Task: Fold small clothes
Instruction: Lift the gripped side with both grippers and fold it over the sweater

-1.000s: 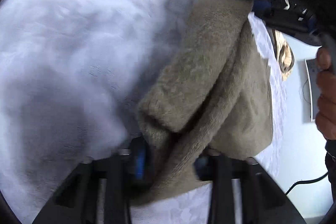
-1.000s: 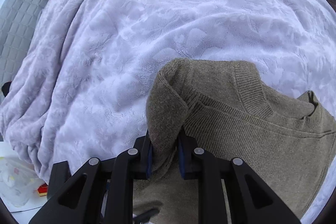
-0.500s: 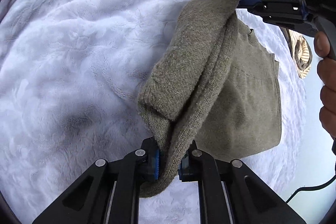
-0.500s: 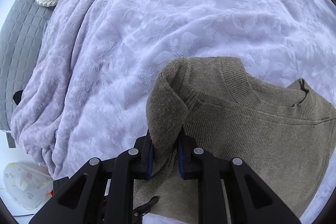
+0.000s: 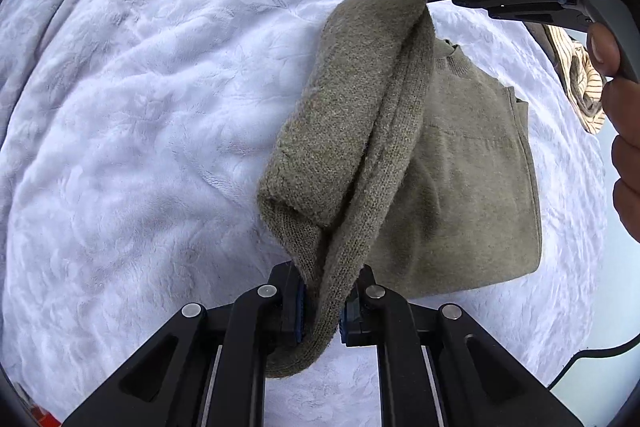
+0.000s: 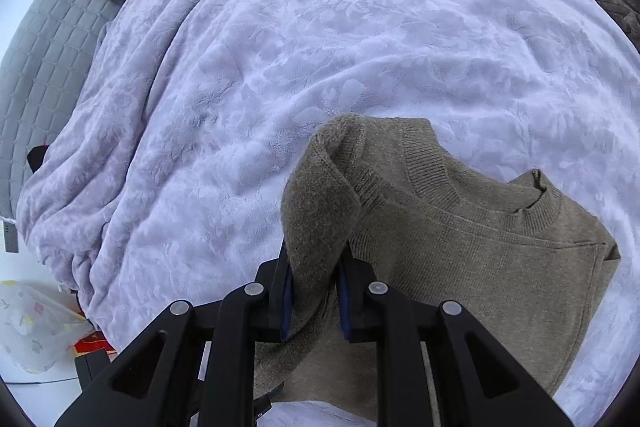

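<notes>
both grippers pinch the olive knit sweater above the lilac blanket on the bed: left gripper jaws clamp a bunched fold, right gripper jaws clamp the shoulder edge. no readable label or writing shows.

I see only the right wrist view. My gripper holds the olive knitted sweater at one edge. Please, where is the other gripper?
Observer: The left gripper is shut on the same olive knitted sweater, at the other end of the lifted edge.
Operator: Is the whole sweater in the air?
Observer: No. Its body lies flat on the pale lilac embossed blanket; only the gripped strip hangs between the grippers.
Operator: Who holds my gripper?
Observer: A person's hand grips the handle of the right gripper.
</notes>
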### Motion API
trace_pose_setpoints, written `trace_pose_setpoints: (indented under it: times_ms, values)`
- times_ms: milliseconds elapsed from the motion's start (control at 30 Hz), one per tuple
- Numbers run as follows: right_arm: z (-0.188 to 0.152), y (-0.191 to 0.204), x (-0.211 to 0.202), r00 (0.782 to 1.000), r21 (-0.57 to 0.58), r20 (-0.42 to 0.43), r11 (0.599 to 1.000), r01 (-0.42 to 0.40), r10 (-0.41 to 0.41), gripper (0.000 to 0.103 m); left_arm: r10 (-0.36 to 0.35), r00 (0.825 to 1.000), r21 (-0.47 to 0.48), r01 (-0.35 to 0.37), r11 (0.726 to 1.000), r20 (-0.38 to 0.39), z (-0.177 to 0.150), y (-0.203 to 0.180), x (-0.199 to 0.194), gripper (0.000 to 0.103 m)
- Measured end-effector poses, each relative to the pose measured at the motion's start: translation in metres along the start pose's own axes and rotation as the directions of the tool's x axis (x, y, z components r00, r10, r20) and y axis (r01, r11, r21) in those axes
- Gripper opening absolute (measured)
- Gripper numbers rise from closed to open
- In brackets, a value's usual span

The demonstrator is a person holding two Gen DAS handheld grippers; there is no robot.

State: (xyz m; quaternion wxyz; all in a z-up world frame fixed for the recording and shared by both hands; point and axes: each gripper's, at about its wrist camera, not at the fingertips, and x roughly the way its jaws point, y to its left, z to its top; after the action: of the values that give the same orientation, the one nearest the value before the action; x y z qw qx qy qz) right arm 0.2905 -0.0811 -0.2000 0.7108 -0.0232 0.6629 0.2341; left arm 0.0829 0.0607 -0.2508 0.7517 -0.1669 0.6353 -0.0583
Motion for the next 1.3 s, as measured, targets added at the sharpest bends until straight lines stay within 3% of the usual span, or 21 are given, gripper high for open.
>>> trace_pose_setpoints:
  times_ms: [500, 833, 1167, 1300]
  values:
    - [-0.003, -0.028, -0.026, 0.998, -0.065, -0.036, 0.996, -0.058, 0.056, 0.019, 0.115, 0.993, 0.077, -0.117, 0.99, 0.03, -0.004, -0.059, -0.009, 0.013]
    - [-0.005, -0.047, -0.042, 0.995, -0.066, -0.037, 0.993, -0.097, 0.095, 0.019, 0.14, 0.989, 0.116, -0.144, 0.983, 0.04, -0.007, -0.088, -0.013, 0.013]
    - [-0.014, -0.08, -0.06, 0.991, -0.097, -0.038, 0.987, -0.131, 0.128, 0.019, 0.267, 0.962, 0.198, -0.273, 0.941, 0.06, -0.015, -0.149, -0.002, 0.013]
    - [-0.021, -0.098, -0.066, 0.991, -0.085, -0.033, 0.988, -0.128, 0.126, 0.019, 0.288, 0.956, 0.214, -0.292, 0.932, 0.052, -0.018, -0.165, 0.007, 0.013]
